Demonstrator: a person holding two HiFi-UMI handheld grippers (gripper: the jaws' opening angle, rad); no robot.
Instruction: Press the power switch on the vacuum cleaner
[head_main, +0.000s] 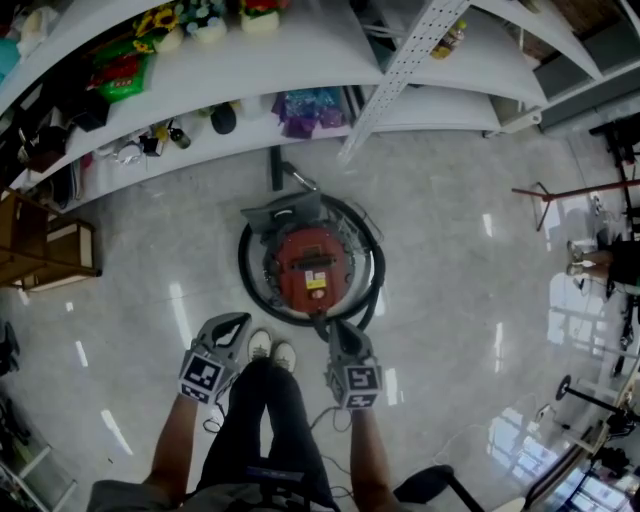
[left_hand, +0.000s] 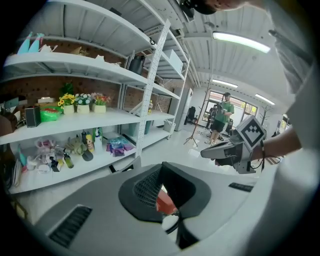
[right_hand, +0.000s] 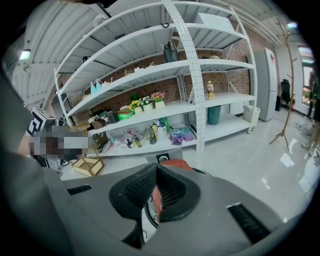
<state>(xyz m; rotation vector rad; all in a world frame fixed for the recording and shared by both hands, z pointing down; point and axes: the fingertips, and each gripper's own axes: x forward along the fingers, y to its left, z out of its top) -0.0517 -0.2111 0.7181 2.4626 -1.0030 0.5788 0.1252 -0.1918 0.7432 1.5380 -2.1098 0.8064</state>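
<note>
With the left gripper (head_main: 232, 328) and right gripper (head_main: 338, 332) both closed empty, a blunt tip could skid off the vacuum cleaner's (head_main: 312, 268) rounded top, missing the switch.

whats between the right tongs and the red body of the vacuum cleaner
In the head view, the black hose looped around the vacuum cleaner crosses that stretch, just ahead of the right tongs. Nothing else shows there.

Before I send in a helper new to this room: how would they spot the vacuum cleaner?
Find the long white metal shelving. On the pale glossy floor just in front of it stands the round red vacuum cleaner. A black hose rings it and a yellow label sits on its top, unlike anything nearby.
</note>
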